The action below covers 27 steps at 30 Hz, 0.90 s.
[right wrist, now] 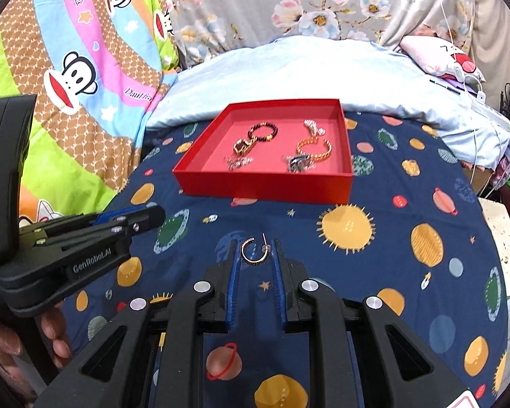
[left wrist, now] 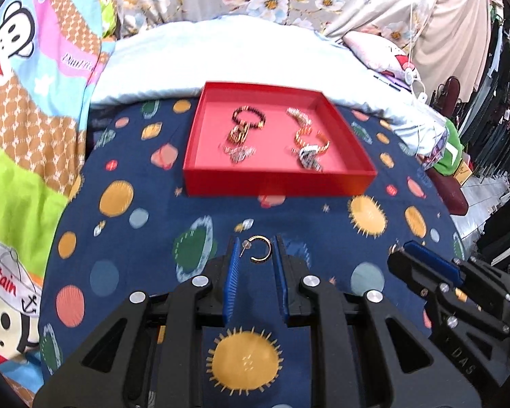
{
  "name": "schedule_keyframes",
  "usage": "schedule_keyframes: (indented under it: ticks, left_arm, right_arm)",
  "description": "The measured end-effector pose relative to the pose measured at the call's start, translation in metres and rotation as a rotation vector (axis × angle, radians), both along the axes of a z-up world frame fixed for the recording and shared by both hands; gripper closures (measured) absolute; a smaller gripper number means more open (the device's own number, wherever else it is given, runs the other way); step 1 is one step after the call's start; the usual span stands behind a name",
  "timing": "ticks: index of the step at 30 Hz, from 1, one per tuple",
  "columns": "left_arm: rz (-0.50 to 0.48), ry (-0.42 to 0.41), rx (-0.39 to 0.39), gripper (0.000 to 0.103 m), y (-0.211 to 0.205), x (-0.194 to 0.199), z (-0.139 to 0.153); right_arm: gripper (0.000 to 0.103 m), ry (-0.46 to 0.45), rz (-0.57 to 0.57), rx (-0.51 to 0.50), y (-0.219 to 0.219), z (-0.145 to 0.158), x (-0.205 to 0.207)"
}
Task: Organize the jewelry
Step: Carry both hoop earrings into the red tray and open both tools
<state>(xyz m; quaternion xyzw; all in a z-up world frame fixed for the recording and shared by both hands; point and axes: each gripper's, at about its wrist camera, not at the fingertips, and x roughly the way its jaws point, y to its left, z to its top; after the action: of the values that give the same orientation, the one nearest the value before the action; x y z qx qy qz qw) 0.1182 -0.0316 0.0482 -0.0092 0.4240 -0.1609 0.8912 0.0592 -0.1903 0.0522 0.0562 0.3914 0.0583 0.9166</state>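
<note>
A red tray [left wrist: 278,183] [right wrist: 265,188] sits on the space-print cloth and holds a dark bead bracelet [left wrist: 249,118] [right wrist: 262,131], a gold cuff [left wrist: 312,138] [right wrist: 314,149] and several small pieces. My left gripper [left wrist: 256,250] is open, with a gold hoop earring [left wrist: 260,250] lying on the cloth between its fingertips. My right gripper [right wrist: 255,250] is open, with another gold hoop earring [right wrist: 251,251] lying between its fingertips. Each gripper shows in the other's view: the right one [left wrist: 425,261] and the left one [right wrist: 132,217].
The space-print cloth [left wrist: 367,217] [right wrist: 408,231] covers the work surface. A pale blue quilt [left wrist: 221,57] lies behind the tray. A cartoon monkey blanket [left wrist: 34,102] hangs at the left. A pink pillow and white cable [right wrist: 459,64] lie at the back right.
</note>
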Motion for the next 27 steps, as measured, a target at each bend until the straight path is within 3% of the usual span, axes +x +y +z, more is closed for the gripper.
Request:
schedule_keyframes:
  ticks: [14, 27]
  left_arm:
    - [-0.021, -0.110, -0.003, 0.084, -0.028, 0.040, 0.041]
    - [-0.016, -0.134, 0.025, 0.084, -0.044, 0.101, 0.046]
  right_arm:
    - [0.087, -0.079, -0.005, -0.004, -0.016, 0.030, 0.045]
    - [0.087, -0.083, -0.009, -0.012, -0.028, 0.031, 0.115]
